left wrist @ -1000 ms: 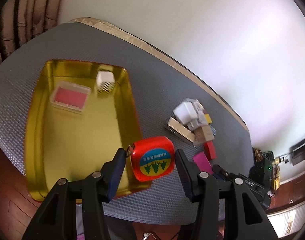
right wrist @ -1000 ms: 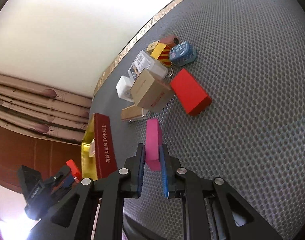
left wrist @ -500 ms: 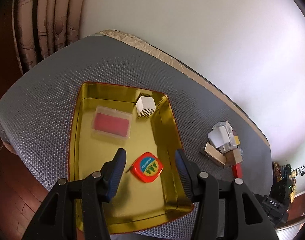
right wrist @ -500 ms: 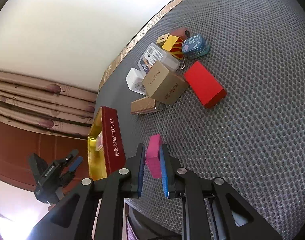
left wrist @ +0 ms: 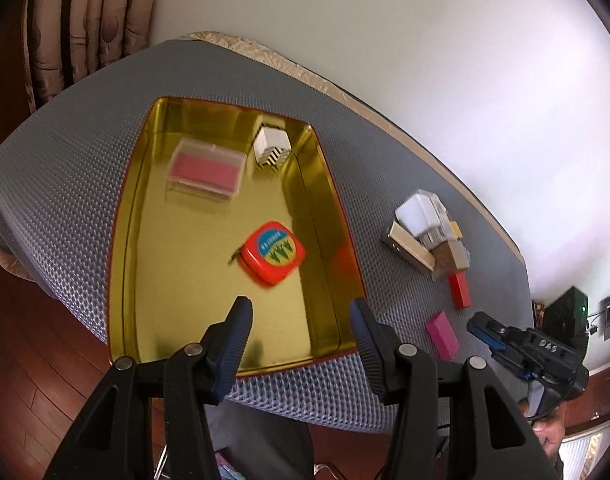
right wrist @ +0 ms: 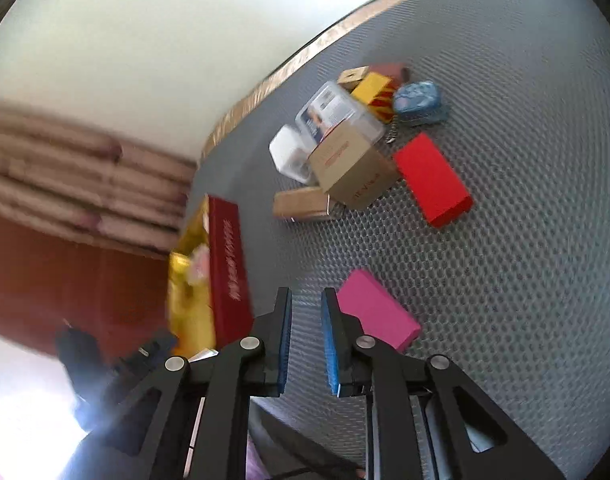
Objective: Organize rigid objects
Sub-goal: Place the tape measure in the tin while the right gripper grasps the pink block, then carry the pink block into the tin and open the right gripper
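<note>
A red tape measure [left wrist: 273,252] with a blue and yellow label lies inside the gold tray [left wrist: 133,216]. My left gripper [left wrist: 301,312] hangs open above the tray's near end, nothing between its fingers. The tray also holds a clear case with a pink insert [left wrist: 205,170] and a white zigzag box [left wrist: 273,146]. A pink box [right wrist: 379,312] lies on the grey mat just right of my right gripper [right wrist: 307,304]. Its jaws are opening, with a narrow gap and nothing between them. The pink box [left wrist: 443,334] also shows in the left wrist view, beside the right gripper [left wrist: 505,340].
A pile sits further along the mat: a red box [right wrist: 433,178], a cardboard box [right wrist: 353,172], a wooden box [right wrist: 301,204], a white charger [right wrist: 289,154], a clear case [right wrist: 339,114], a yellow-red box [right wrist: 375,88] and a blue pouch [right wrist: 419,96]. The tray's red side [right wrist: 229,264] stands left of my right gripper.
The tape measure, between my left fingers a second ago, now lies in the tray and the left gripper has drawn back. My right gripper let go of the pink box and rolled.
</note>
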